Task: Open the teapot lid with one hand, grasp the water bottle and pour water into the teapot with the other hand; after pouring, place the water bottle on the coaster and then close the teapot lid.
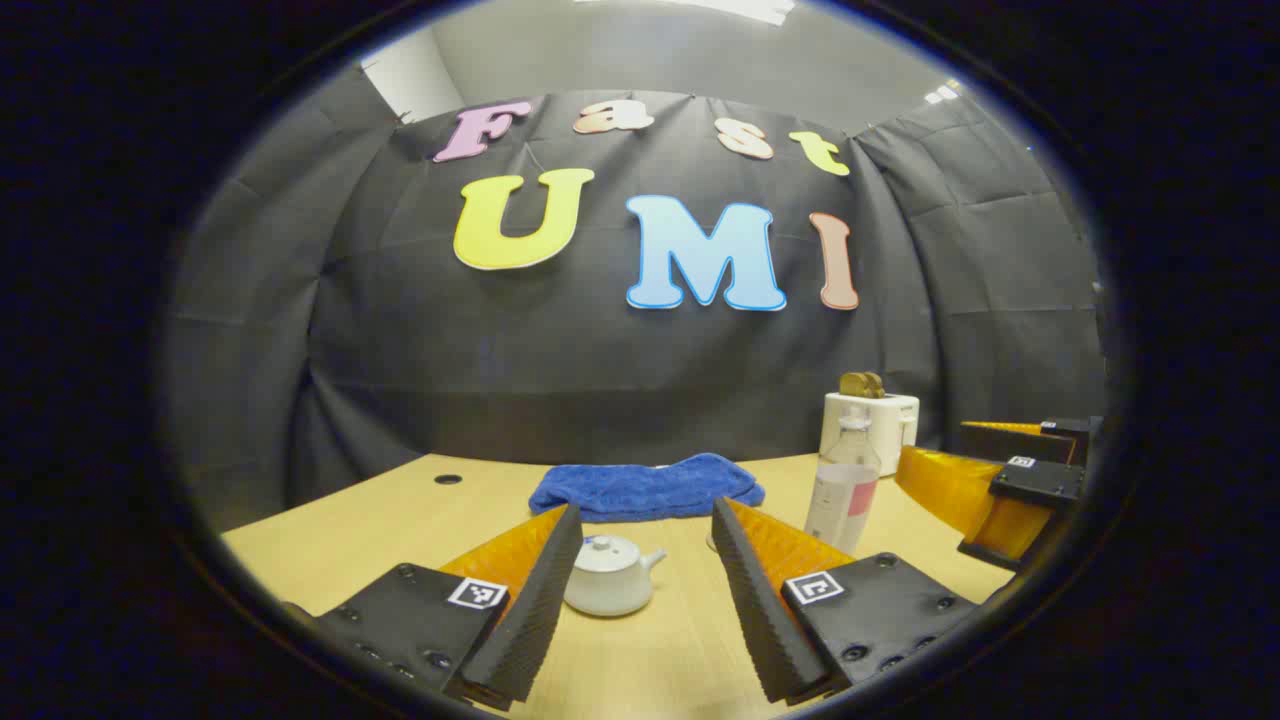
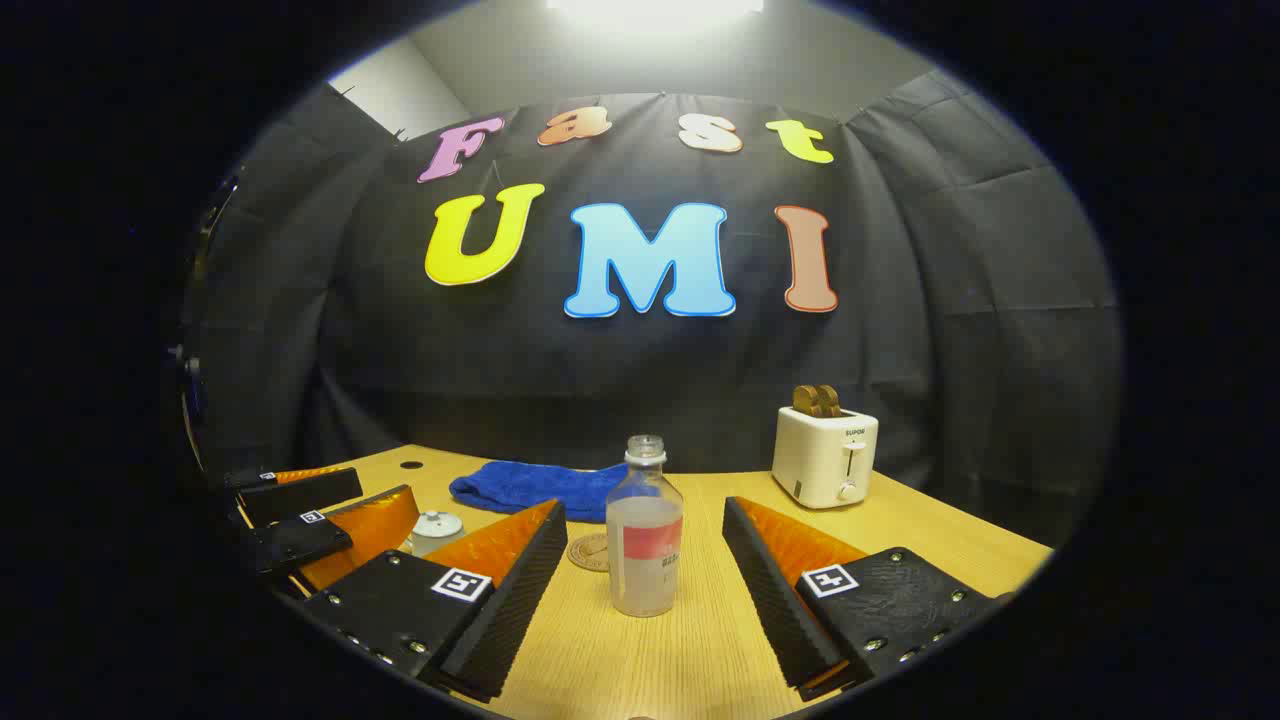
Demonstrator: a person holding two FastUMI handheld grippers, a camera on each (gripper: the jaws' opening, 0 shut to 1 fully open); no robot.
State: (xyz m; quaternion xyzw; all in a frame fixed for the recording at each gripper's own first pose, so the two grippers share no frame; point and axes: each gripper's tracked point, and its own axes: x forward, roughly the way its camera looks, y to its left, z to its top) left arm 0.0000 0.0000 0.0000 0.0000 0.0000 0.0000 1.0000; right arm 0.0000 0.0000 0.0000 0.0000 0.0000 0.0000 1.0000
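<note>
Half-full water bottle stands uncapped; teapot lidded.

Free table in front of water bottle; teapot unobstructed between spread fingers. Behind: blue towel, toaster. Coaster just beside bottle.

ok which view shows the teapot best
The left gripper view: the small white ceramic teapot sits whole between that open claw's fingers, lid on, spout to the right. The right gripper view catches just its lidded top, far left, behind the other claw's finger.
</note>
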